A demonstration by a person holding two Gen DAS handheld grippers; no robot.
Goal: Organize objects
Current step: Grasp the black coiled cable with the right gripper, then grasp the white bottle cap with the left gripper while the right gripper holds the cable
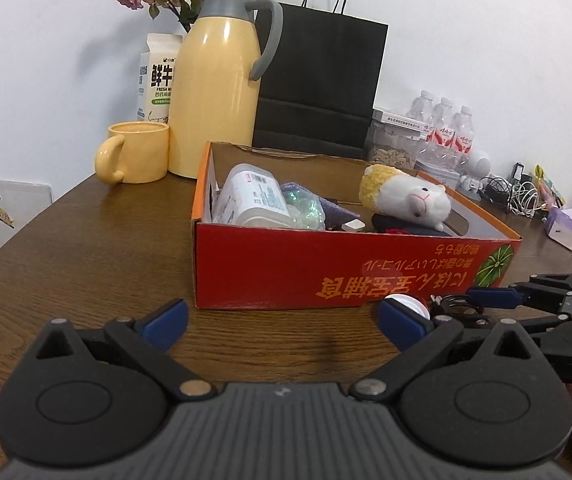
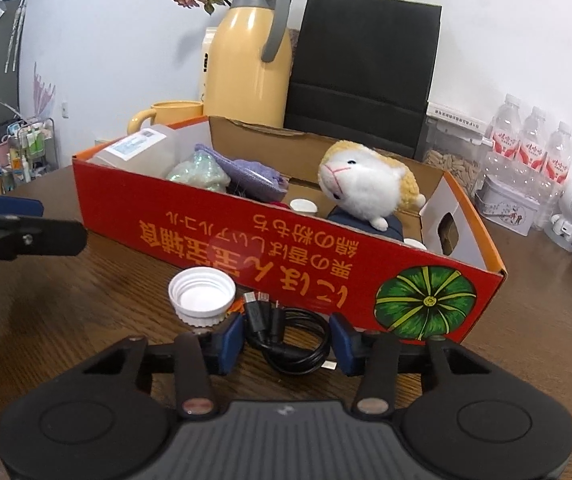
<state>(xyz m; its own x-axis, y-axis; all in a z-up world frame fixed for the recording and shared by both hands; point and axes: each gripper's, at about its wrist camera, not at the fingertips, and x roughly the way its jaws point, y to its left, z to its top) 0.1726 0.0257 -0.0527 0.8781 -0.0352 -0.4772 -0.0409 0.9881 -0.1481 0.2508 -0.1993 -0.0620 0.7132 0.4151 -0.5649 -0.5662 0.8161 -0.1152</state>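
A coiled black cable point(image 2: 286, 338) lies on the wooden table point(image 2: 65, 308) just in front of the red cardboard box point(image 2: 221, 236). My right gripper point(image 2: 287, 340) is shut on the coil, one blue pad against each side. A white bottle cap point(image 2: 201, 292) rests open side up beside the left pad. The box holds a white-and-yellow plush animal point(image 2: 362, 184), a clear plastic container point(image 1: 253, 200), a purple cloth point(image 2: 245, 172) and a glittery bag point(image 1: 306, 210). My left gripper point(image 1: 281, 322) stands wide open over bare table with nothing between its fingers. The cable point(image 1: 458, 308) and cap point(image 1: 412, 304) also show there.
Behind the box stand a yellow thermos jug point(image 1: 217, 92), a yellow mug point(image 1: 137, 152), a milk carton point(image 1: 157, 76) and a black paper bag point(image 1: 318, 80). Water bottles point(image 2: 534, 144), a tin point(image 2: 510, 208) and tangled chargers point(image 1: 518, 196) crowd the right side.
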